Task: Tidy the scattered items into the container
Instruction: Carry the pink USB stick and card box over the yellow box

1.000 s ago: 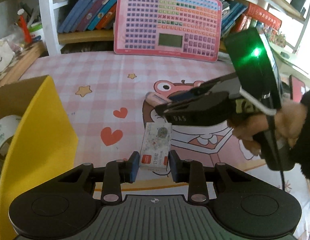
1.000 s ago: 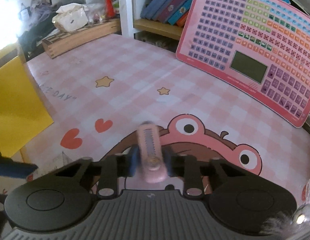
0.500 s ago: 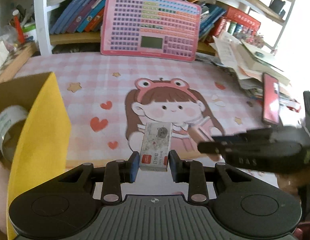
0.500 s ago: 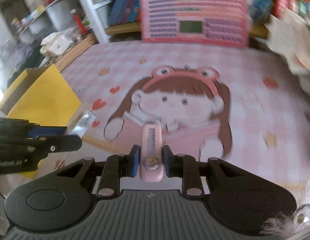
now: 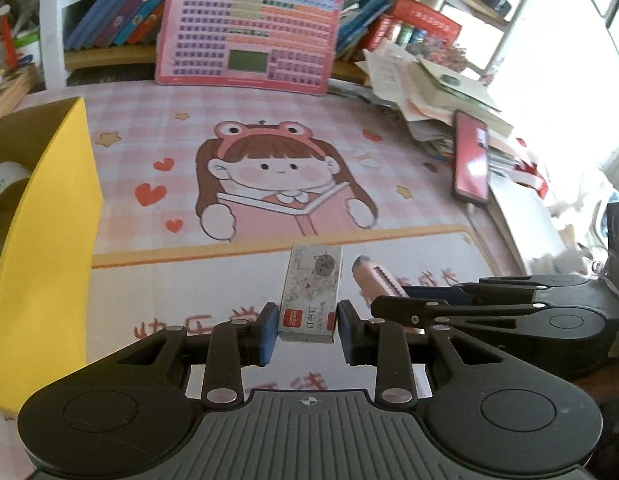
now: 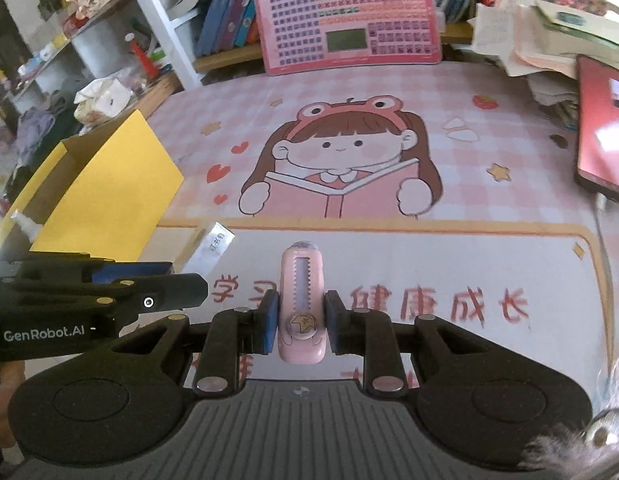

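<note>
My left gripper (image 5: 307, 330) is shut on a small grey staple box (image 5: 312, 294) with a red label and holds it above the pink desk mat. My right gripper (image 6: 301, 326) is shut on a pink utility knife (image 6: 302, 304), also raised above the mat. The knife tip (image 5: 375, 278) shows in the left wrist view just right of the staple box. The staple box (image 6: 211, 250) shows in the right wrist view at the left. The yellow cardboard box (image 5: 45, 216) stands open at the left, with a tape roll (image 5: 1, 178) inside; it also shows in the right wrist view (image 6: 105, 188).
A pink keyboard-like board (image 5: 249, 32) leans against bookshelves at the back. A red phone (image 5: 471, 160) and a pile of papers (image 5: 425, 92) lie at the right. The cartoon girl mat (image 6: 341, 168) covers the desk.
Both grippers have pulled back toward the near edge of the mat, each still holding its item. The right gripper now sits beside the left one, on its right.
</note>
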{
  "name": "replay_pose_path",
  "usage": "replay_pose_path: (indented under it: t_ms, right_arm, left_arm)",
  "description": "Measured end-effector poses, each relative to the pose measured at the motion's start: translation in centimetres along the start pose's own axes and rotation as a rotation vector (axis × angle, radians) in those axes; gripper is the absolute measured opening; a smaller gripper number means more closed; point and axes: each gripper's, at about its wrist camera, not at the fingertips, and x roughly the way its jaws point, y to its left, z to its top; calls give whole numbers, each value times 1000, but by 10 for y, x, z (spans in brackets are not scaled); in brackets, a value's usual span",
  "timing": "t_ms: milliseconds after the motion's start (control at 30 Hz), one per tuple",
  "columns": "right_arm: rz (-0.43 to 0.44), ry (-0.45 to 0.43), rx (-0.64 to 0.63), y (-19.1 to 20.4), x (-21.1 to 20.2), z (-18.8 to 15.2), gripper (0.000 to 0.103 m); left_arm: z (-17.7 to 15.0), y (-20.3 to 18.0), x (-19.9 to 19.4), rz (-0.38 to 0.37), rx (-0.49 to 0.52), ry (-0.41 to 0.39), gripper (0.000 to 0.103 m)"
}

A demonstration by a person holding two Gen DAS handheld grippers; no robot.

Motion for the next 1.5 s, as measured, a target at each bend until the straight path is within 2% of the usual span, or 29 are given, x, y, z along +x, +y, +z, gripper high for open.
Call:
replay_pose_path:
  t_ms: [300,467,700,867,1067,1267,1367,1500]
  right_arm:
    - [-120,-78,73,37,-37,-36,23]
    - [-165,-94,89,77,-52,-63,23]
    - [-202,-128,113,132,-67,-100,23]
    - [-191,-117,121,169,-63,-118,23]
    - [-135,-107,16,216,-51,-109,23]
    - [-69,-151,-112,253,-37,-89,23]
    - [-53,-196,-152,264,-33,-71,23]
    - [-50,-275,-214,276,-27,-34,23]
  left_arm:
    - [-28,14,-40,-125,59,-24,30]
    - [-52,31,-69,-178,76,-16,30]
    - [-80,59,-114,-225,98,-37,30]
    - [-100,89,-138,-225,76,-43,30]
    - [-111,133,-167,-169,-11,-83,30]
    - [-116,171,-186,-96,-79,-126,30]
    - [-105,184,-199,-70,-87,-188,30]
    - [-70,204,-214,-33,-66,-290,30]
